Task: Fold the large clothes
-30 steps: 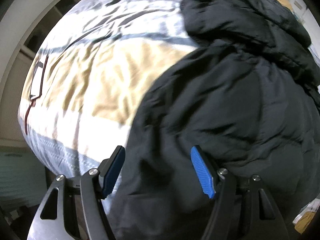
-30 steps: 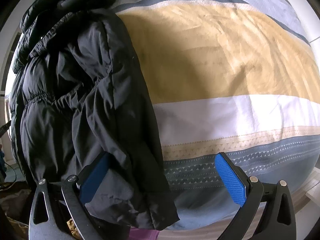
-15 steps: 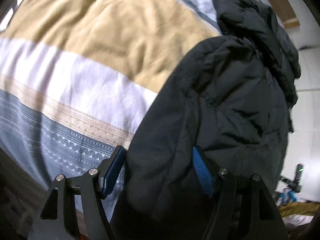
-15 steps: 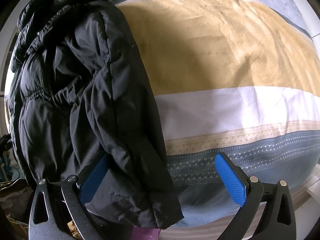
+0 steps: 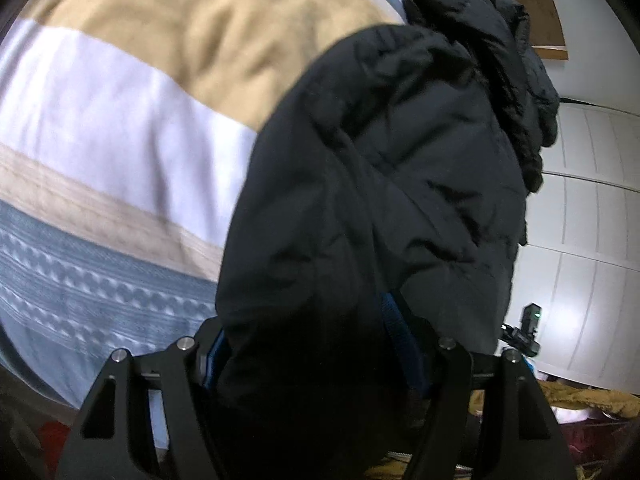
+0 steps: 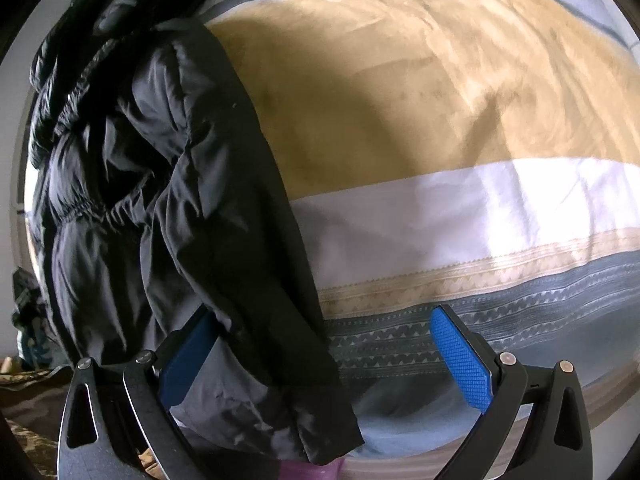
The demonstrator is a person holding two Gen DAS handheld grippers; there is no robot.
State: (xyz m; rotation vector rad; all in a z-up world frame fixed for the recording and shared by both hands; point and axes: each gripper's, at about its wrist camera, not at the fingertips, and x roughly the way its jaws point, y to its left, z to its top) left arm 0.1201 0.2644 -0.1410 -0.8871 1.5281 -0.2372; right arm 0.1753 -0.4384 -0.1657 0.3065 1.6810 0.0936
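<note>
A black puffer jacket (image 5: pixel 392 184) lies on a striped duvet (image 5: pixel 120 128). In the left wrist view its hem bulges between my left gripper's (image 5: pixel 304 344) blue pads, which stand wide apart around the bunched fabric; the pads are mostly hidden by it. In the right wrist view the jacket (image 6: pixel 152 200) lies at left, its lower corner draped over the bed's edge. My right gripper (image 6: pixel 324 352) is open; its left pad (image 6: pixel 184 356) lies against the jacket edge, its right pad (image 6: pixel 460 364) is over the duvet (image 6: pixel 440 120).
The duvet has tan, white and grey patterned bands. White wardrobe doors (image 5: pixel 592 216) stand to the right of the bed. A small black device (image 5: pixel 524 332) and yellow and dark clothes (image 5: pixel 568 404) lie on the floor below.
The left gripper swung round and pushed further onto the jacket hem, so fabric now covers its pads. The right gripper moved slightly closer to the jacket corner, still open.
</note>
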